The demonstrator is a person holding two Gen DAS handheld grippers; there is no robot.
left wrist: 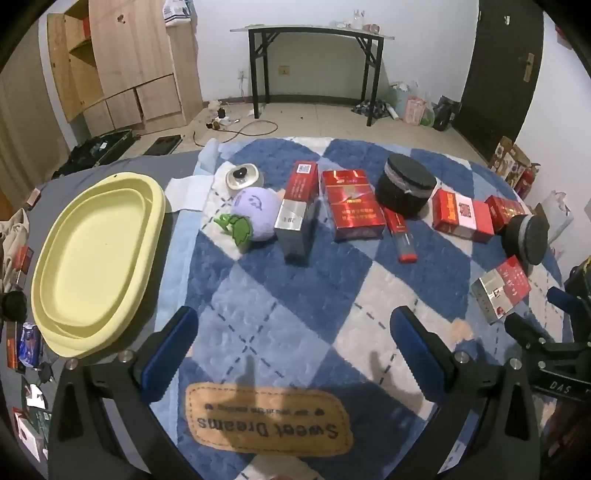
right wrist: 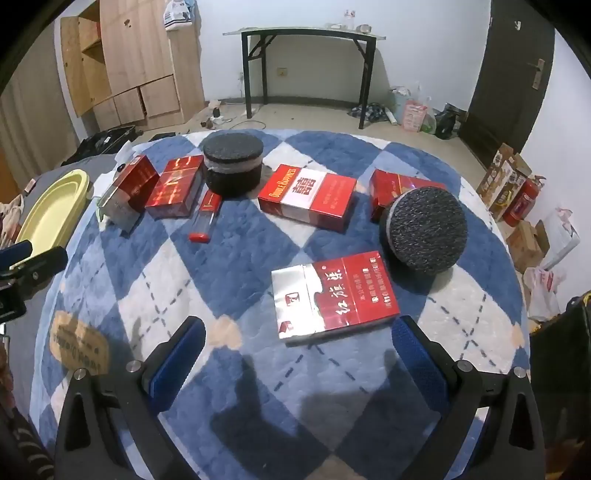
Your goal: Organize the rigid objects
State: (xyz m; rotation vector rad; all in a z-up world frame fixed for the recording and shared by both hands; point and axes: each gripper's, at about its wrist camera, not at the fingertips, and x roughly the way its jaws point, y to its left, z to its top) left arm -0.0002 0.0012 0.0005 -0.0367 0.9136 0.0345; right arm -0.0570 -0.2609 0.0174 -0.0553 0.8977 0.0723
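Note:
Several red cigarette packs lie on a blue-and-white checked blanket [left wrist: 295, 295]. A red-and-silver pack [right wrist: 332, 299] lies flat just ahead of my right gripper [right wrist: 299, 339], which is open and empty. My left gripper [left wrist: 295, 328] is also open and empty above bare blanket. Ahead of it are a tall red-and-silver pack [left wrist: 295, 214], a flat red pack [left wrist: 352, 203], a slim red tube [left wrist: 400, 236], a round black box [left wrist: 404, 188] and a purple plush ball [left wrist: 255, 212]. A second black round box [right wrist: 424, 236] lies tilted near a red-and-white pack [right wrist: 310, 195].
A pale yellow oval tray [left wrist: 96, 258] sits on the grey surface left of the blanket. Small packets [left wrist: 26, 343] lie along the left edge. A white round lid [left wrist: 242, 175] lies behind the plush. Beyond are a black-legged table [left wrist: 314, 33] and a wooden cabinet [left wrist: 122, 62].

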